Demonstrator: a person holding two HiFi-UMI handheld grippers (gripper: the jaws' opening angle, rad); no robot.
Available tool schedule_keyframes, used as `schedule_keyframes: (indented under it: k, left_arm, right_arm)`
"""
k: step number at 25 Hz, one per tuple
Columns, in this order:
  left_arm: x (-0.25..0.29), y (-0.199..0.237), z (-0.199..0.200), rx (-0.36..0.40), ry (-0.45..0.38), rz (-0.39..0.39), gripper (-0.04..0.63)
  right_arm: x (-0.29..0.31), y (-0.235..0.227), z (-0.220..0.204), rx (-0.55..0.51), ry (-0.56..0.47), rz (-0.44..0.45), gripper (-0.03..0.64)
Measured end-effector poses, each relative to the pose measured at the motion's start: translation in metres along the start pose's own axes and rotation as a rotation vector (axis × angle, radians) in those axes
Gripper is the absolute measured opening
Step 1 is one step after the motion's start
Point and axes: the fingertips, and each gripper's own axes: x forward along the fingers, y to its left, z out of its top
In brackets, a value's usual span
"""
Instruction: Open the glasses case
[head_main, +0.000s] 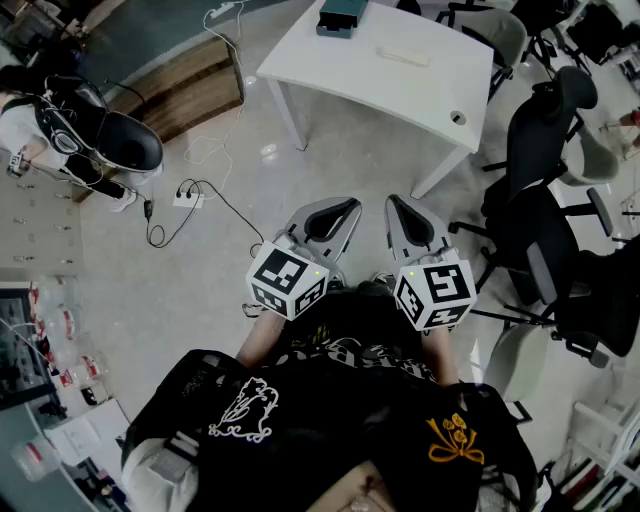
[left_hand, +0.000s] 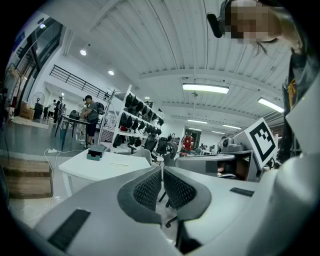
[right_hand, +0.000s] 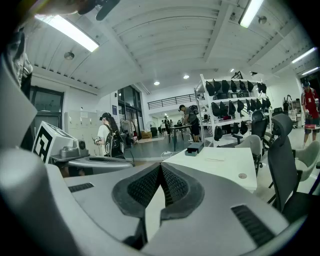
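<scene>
Both tools are carried close against the person's body, pointing toward 12 o'clock and slightly downward. This reads as a carrying posture before approach, not a working one. The left gripper (head_main: 340, 212) is clenched, its pads meeting with nothing between them. The right gripper (head_main: 398, 208) is likewise clenched and empty.

The glasses case (head_main: 342, 15), a dark teal box, sits at the far edge of the white table (head_main: 400, 95) at 12 o'clock, well apart from both grippers. It appears shut; the task is judged not yet begun.

A pale flat strip (head_main: 403, 56) lies on the tabletop on the near side of the case and may sit in the reach path. Office chairs (head_main: 545, 200) crowd the floor at 3 o'clock, near the table's right corner. A power strip (head_main: 188, 198) with a trailing cable (head_main: 235, 215) lies at 9 o'clock, a trip risk if the approach veers left. The direct line to the table looks open.
</scene>
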Motion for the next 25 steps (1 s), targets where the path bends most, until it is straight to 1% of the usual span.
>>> schedule_keyframes:
  k: [9, 16, 19, 25]
  left_arm:
    - [0.011, -0.003, 0.0, 0.019, -0.018, -0.01, 0.029]
    - [0.008, -0.003, -0.004, 0.031, -0.007, -0.013, 0.029]
    - [0.003, 0.0, -0.007, 0.029, -0.004, -0.014, 0.029]
    - [-0.003, 0.008, -0.01, 0.024, 0.002, -0.025, 0.029]
  right_arm:
    - [0.0, -0.009, -0.002, -0.015, -0.012, -0.009, 0.012]
    - [0.002, -0.006, -0.001, 0.071, -0.05, 0.013, 0.012]
    - [0.003, -0.006, -0.006, 0.077, -0.044, -0.002, 0.012]
    - [0.003, -0.007, -0.015, 0.125, -0.034, -0.037, 0.012]
